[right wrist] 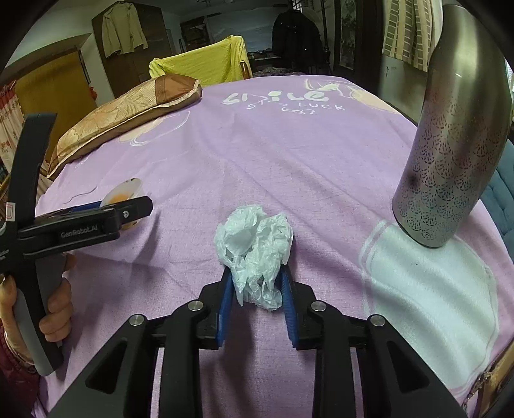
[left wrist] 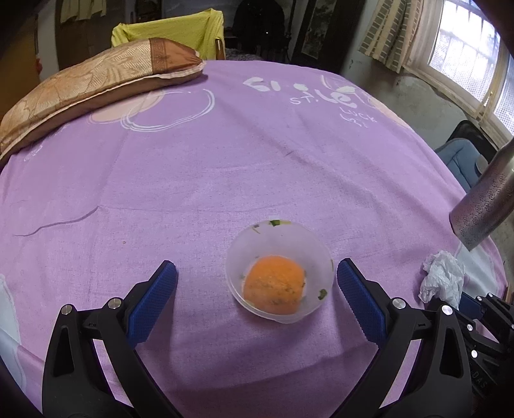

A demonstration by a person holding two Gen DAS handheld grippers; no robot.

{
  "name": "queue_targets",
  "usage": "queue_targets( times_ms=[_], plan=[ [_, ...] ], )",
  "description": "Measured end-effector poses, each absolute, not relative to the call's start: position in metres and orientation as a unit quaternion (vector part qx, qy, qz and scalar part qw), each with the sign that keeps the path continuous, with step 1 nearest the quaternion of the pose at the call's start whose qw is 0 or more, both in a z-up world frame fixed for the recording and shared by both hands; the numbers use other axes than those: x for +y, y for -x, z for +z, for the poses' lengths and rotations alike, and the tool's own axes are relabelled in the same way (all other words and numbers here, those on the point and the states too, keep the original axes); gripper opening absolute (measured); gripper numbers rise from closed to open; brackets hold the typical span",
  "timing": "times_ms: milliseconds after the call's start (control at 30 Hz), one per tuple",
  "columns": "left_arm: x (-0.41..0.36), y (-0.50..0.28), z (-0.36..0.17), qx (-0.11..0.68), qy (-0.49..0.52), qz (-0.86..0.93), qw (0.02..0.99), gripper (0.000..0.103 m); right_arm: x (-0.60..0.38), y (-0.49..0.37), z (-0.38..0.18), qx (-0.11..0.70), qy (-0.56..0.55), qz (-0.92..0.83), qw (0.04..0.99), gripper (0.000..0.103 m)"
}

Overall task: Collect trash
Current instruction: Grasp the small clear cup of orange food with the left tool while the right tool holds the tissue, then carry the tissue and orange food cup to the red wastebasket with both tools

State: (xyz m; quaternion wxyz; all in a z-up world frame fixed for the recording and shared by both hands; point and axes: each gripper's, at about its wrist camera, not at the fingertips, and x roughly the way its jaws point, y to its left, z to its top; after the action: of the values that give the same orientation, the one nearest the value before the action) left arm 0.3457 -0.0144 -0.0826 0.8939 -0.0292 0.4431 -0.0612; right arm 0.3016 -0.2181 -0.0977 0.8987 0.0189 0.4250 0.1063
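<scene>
One crumpled wrapper (right wrist: 255,254) pinched between right claw (right wrist: 257,273) pads, left claw (left wrist: 257,276) spread

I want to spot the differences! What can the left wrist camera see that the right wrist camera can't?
Only the left wrist view looks into the plastic cup: an orange ball of food and green bits. It also shows the window.

Only the right wrist view shows the hand holding the left gripper, and a hanging jacket.

Both show the crumpled white bag in the right gripper, the metal bottle, the pillow and the purple sheet.
</scene>
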Motion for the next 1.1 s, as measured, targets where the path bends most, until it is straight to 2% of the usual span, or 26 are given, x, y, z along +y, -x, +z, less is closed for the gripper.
queue_targets(
  times_ms=[67, 133, 200, 233, 300, 500, 1100],
  plan=[
    [-0.014, -0.345, -0.082, 0.441, 0.029, -0.061, 0.895, 0.095, -0.218, -0.302, -0.098, 0.425, -0.02, 0.108, 0.899, 0.032],
    [-0.016, -0.343, -0.082, 0.439, 0.024, -0.061, 0.896, 0.09, -0.218, -0.302, -0.098, 0.425, -0.019, 0.109, 0.898, 0.039],
    [-0.019, -0.34, -0.081, 0.434, 0.017, -0.067, 0.898, 0.075, -0.217, -0.301, -0.098, 0.424, -0.015, 0.106, 0.899, 0.047],
    [-0.021, -0.338, -0.081, 0.433, 0.013, -0.07, 0.899, 0.071, -0.216, -0.301, -0.097, 0.424, -0.013, 0.104, 0.899, 0.052],
    [-0.026, -0.334, -0.079, 0.427, 0.002, -0.079, 0.901, 0.056, -0.217, -0.302, -0.098, 0.425, -0.015, 0.104, 0.899, 0.054],
    [-0.029, -0.32, -0.071, 0.404, -0.026, -0.058, 0.913, 0.055, -0.224, -0.303, -0.097, 0.423, -0.029, 0.099, 0.9, 0.058],
    [0.005, -0.237, -0.041, 0.367, -0.015, -0.03, 0.93, 0.055, -0.228, -0.301, -0.092, 0.409, -0.044, 0.113, 0.905, 0.059]
  ],
)
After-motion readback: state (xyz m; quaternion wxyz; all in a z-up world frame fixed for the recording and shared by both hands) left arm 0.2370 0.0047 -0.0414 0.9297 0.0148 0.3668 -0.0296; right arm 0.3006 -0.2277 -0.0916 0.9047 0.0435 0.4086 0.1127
